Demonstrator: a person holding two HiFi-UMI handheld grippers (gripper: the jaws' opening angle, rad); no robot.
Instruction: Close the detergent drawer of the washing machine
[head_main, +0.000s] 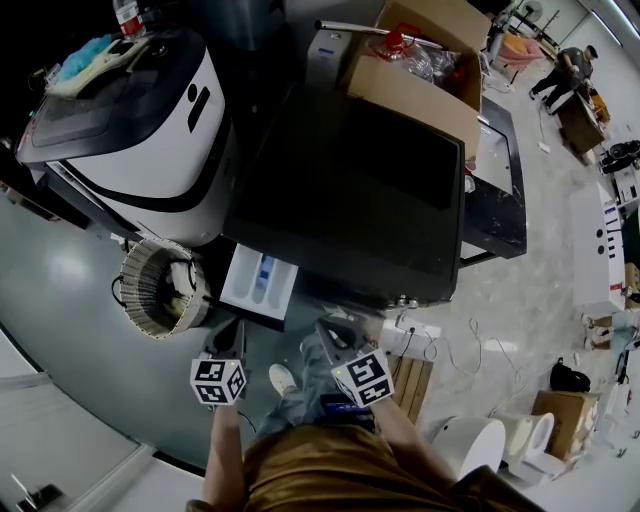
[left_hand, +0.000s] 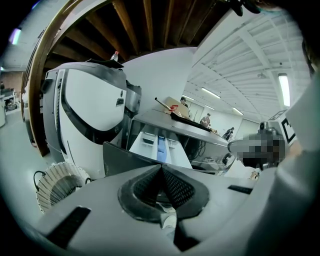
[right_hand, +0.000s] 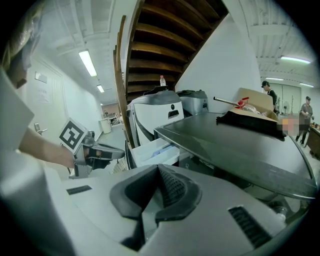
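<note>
Head view high above, facing steeply down on washing machine (head_main: 350, 190), both gripper views low and near, facing detergent drawer (head_main: 258, 282) ahead, shared by all.

An open cardboard box (head_main: 415, 75), a white appliance (head_main: 135, 130) bearing 1 bottle (head_main: 127, 17), a ribbed basket (head_main: 160, 290) beside it.

Counted on the workshop floor: two grippers, left gripper (head_main: 230, 336) and right gripper (head_main: 336, 336); one washing machine (head_main: 350, 180); one detergent drawer (head_main: 260, 285); one white appliance (head_main: 150, 130); one cardboard box (head_main: 420, 70); one bottle (head_main: 128, 17); one woven basket (head_main: 158, 290).
</note>
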